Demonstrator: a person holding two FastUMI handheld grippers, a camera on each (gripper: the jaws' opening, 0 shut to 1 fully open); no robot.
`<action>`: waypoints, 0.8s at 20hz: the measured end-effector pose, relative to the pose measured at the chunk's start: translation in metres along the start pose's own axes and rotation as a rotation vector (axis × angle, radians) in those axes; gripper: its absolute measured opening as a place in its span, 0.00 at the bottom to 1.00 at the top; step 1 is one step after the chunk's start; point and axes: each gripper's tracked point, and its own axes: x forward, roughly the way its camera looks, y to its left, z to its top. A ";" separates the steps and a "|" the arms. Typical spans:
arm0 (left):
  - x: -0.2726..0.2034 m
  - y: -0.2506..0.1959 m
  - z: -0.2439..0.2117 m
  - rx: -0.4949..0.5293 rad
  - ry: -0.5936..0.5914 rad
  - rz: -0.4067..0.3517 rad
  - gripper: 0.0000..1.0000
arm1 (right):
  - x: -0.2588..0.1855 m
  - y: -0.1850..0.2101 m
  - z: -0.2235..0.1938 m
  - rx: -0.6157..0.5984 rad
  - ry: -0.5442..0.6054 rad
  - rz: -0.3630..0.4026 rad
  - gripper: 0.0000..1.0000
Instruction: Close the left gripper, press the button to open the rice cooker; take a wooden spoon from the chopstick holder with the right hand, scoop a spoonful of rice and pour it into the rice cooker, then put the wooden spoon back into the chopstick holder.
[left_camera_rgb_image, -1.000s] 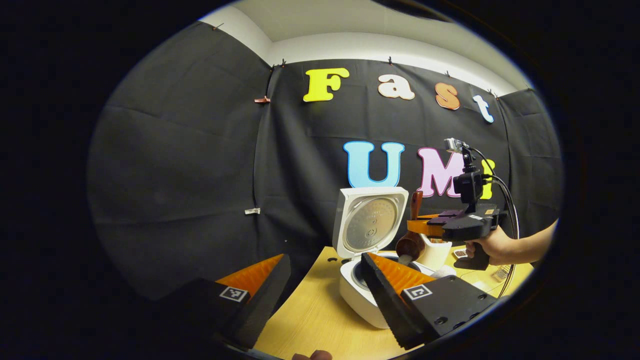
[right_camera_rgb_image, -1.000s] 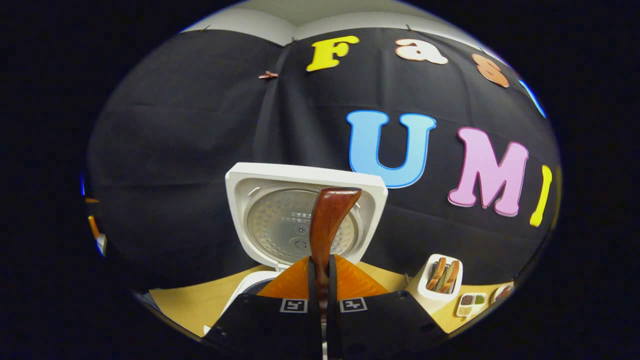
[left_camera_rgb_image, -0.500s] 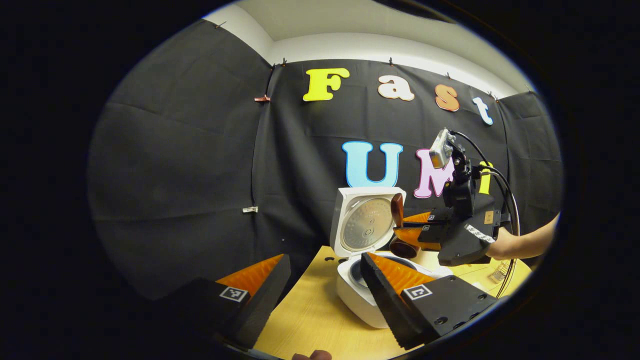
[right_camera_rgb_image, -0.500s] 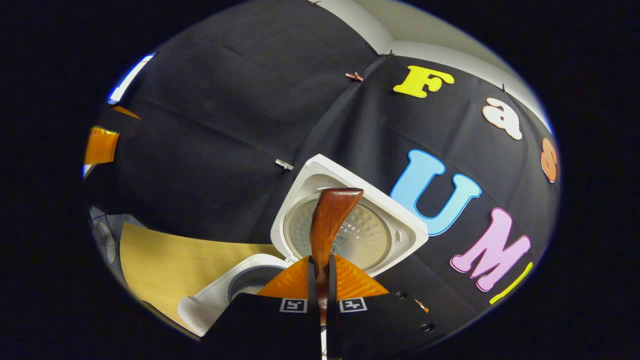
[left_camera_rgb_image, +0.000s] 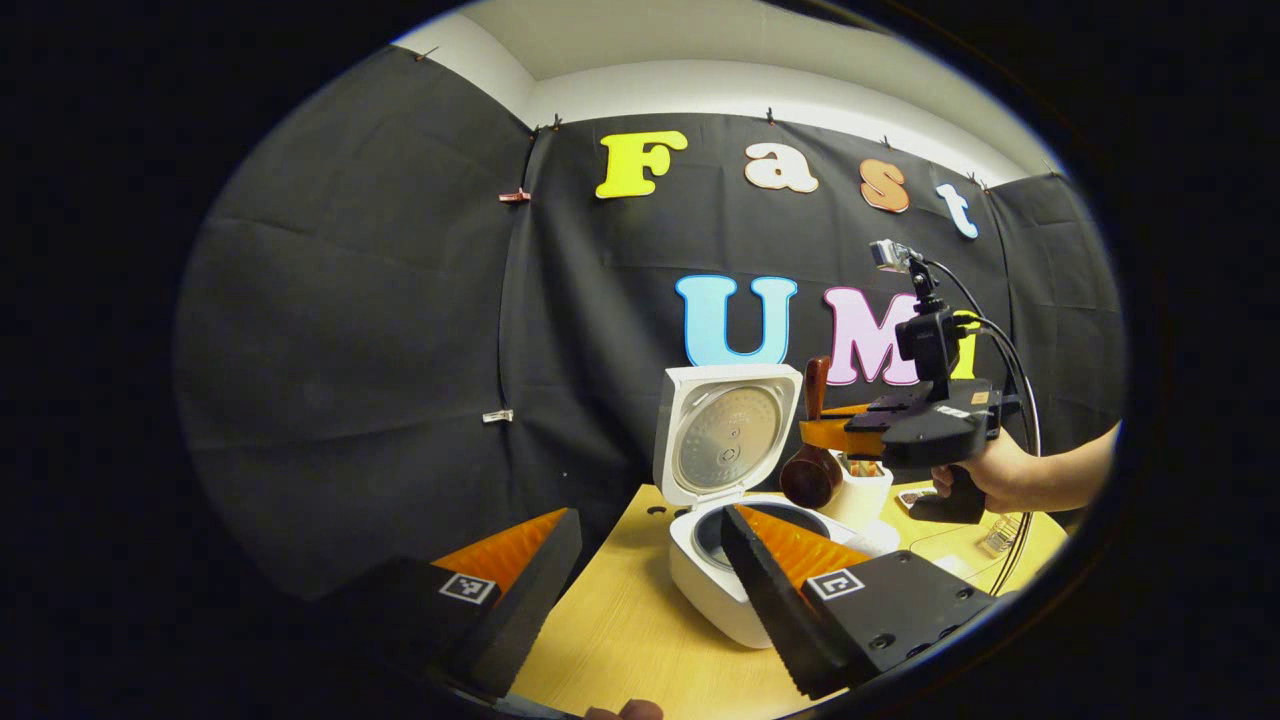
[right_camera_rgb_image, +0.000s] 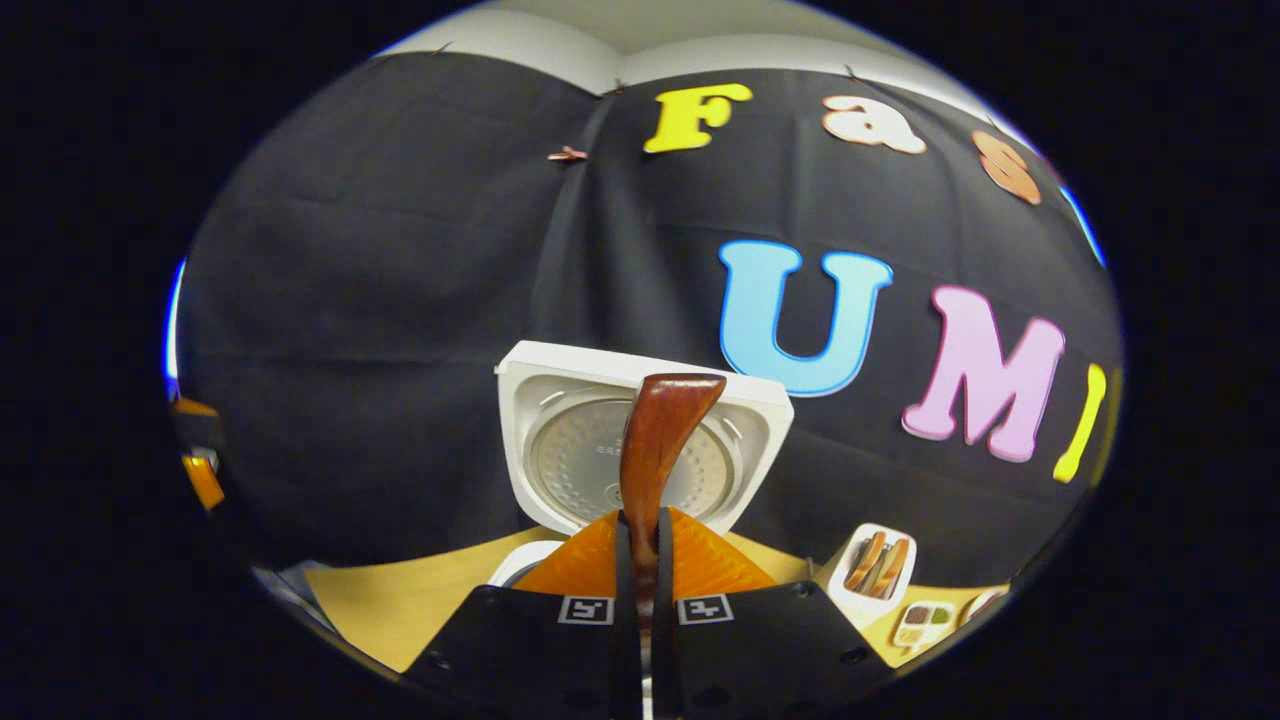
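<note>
The white rice cooker (left_camera_rgb_image: 712, 590) stands on the wooden table with its lid (left_camera_rgb_image: 724, 438) up; in the right gripper view the lid (right_camera_rgb_image: 580, 462) faces me. My right gripper (left_camera_rgb_image: 818, 433), held by a hand (left_camera_rgb_image: 990, 475), hovers level above the cooker's right rim, shut on the wooden spoon (left_camera_rgb_image: 811, 470). The spoon's bowl hangs down and its handle points up. In the right gripper view the spoon handle (right_camera_rgb_image: 655, 440) rises from between the closed fingers of my right gripper (right_camera_rgb_image: 645, 560). My left gripper (left_camera_rgb_image: 650, 545) stays open and empty in front of the cooker.
A white chopstick holder (left_camera_rgb_image: 866, 498) stands just right of the cooker, behind the spoon; the chopstick holder (right_camera_rgb_image: 872, 575) has wooden utensils in it. A small compartment tray (right_camera_rgb_image: 925, 622) lies beside it. The yellow table (left_camera_rgb_image: 625, 635) has bare room left of the cooker.
The right gripper, rolled sideways over the cooker half a second ago, has turned back level and moved slightly right. The spoon's bowl hangs down again. The left gripper has barely moved.
</note>
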 end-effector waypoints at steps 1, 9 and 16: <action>-0.003 -0.003 0.002 0.000 -0.002 -0.003 0.97 | -0.004 -0.007 0.002 0.051 0.002 -0.017 0.08; -0.007 -0.025 0.005 -0.035 0.002 -0.021 0.97 | -0.061 -0.047 0.039 0.412 -0.094 -0.063 0.08; -0.008 -0.045 0.011 -0.031 0.002 -0.021 0.97 | -0.144 -0.107 0.062 0.441 -0.197 -0.152 0.08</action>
